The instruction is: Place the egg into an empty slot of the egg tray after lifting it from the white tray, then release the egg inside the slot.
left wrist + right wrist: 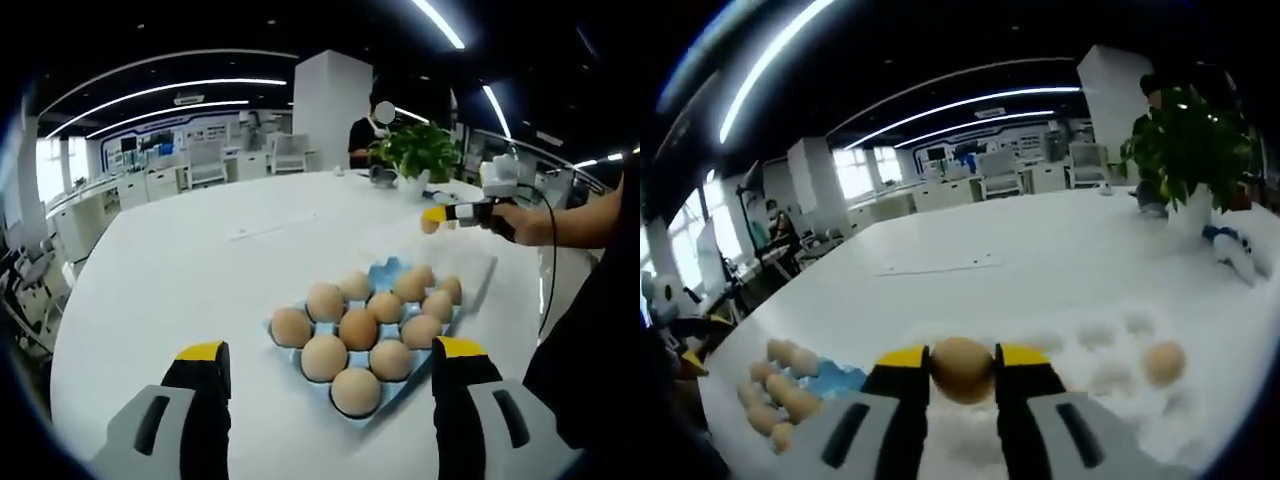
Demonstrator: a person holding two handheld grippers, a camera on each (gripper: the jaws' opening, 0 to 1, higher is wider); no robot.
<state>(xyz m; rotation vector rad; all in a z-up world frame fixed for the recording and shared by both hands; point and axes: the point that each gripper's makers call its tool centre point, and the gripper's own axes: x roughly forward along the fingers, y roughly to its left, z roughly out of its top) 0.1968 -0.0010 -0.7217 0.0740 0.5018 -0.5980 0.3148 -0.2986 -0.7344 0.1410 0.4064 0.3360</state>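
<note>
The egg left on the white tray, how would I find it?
Start at the potted plant on the white table. Nearer lies the white tray; the egg sits alone in a dimple there, right of the egg pinched in the right claw.

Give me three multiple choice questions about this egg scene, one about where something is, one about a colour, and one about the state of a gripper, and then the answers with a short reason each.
1. Where is the egg that is being moved?
A. Between the right gripper's jaws
B. In a slot of the blue egg tray
C. Beside the potted plant

2. What colour is the egg tray that holds most of the eggs?
A. Red
B. Blue
C. Black

3. How does the left gripper stand?
A. Shut on an egg
B. Shut on the tray's rim
C. Open, holding nothing

Answers:
1 A: in the right gripper view the right gripper has its yellow-tipped jaws against both sides of the egg.
2 B: in the left gripper view light blue shows between and around the eggs.
3 C: in the left gripper view its jaws stand wide apart with nothing between them.
</note>
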